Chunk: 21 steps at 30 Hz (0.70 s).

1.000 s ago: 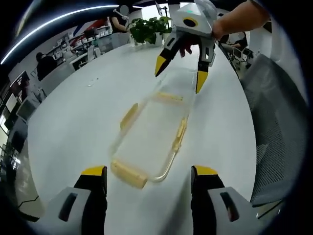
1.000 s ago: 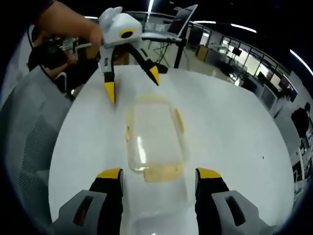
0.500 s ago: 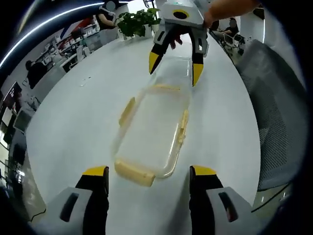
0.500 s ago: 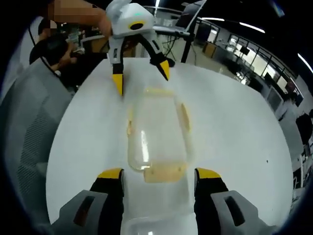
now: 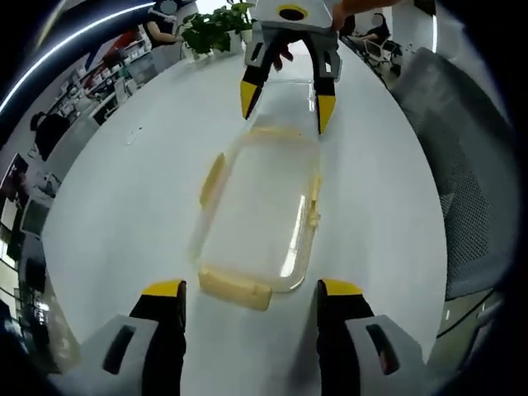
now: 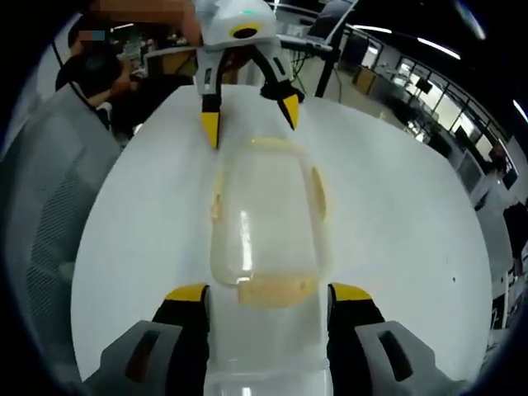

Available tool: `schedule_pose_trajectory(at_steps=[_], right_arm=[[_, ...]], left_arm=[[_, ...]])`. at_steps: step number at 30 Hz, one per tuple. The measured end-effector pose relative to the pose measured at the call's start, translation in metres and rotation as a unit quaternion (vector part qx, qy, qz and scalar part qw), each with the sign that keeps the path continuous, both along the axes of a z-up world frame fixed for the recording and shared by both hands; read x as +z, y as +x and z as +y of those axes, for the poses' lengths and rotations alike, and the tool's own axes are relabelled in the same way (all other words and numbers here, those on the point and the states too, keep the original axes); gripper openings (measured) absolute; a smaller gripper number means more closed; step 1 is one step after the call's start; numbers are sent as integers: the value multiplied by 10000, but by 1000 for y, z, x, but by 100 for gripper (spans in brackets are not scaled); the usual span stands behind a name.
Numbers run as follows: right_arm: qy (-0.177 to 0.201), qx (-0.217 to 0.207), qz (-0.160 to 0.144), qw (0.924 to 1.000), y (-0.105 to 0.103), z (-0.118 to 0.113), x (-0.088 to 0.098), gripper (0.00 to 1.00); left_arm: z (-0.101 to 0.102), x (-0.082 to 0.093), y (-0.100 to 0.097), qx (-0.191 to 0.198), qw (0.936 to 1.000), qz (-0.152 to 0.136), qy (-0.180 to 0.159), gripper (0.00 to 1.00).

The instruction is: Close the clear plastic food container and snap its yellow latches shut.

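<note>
We have drawn both grippers in on the clear rectangular plastic food container [image 5: 257, 219] lying along the middle of the white table [image 5: 140, 198]. Its pale yellow latches [image 5: 235, 289] look unsnapped, so we judge latching comes next. Our left gripper [image 5: 249, 290] brackets the near end latch, jaws spread and empty. Our right gripper [image 6: 268, 290] does likewise at the opposite end [image 6: 272, 290], jaws apart.

Clear container [image 5: 256, 216], yellow latches [image 5: 235, 289], white table [image 5: 140, 190]
</note>
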State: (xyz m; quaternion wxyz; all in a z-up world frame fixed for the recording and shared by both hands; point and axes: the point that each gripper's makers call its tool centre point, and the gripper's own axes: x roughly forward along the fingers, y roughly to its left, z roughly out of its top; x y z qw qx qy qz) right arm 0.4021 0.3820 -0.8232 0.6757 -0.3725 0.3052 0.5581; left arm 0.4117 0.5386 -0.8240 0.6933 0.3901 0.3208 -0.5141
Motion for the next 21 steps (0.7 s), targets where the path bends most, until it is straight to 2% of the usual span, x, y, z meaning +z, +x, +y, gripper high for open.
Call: schedule_pose_trajectory(at_steps=[5, 18, 21], right_arm=[[-91, 101, 36, 9999, 1, 1, -4, 56], [-225, 148, 241, 9993, 7, 2, -9, 55], [-280, 154, 321, 9990, 7, 2, -11, 54]], left_arm=[[-3, 0, 3, -37, 9999, 98, -55, 63], [2, -5, 9, -367, 9989, 143, 259, 60], [3, -5, 13, -491, 9981, 99, 367, 56]])
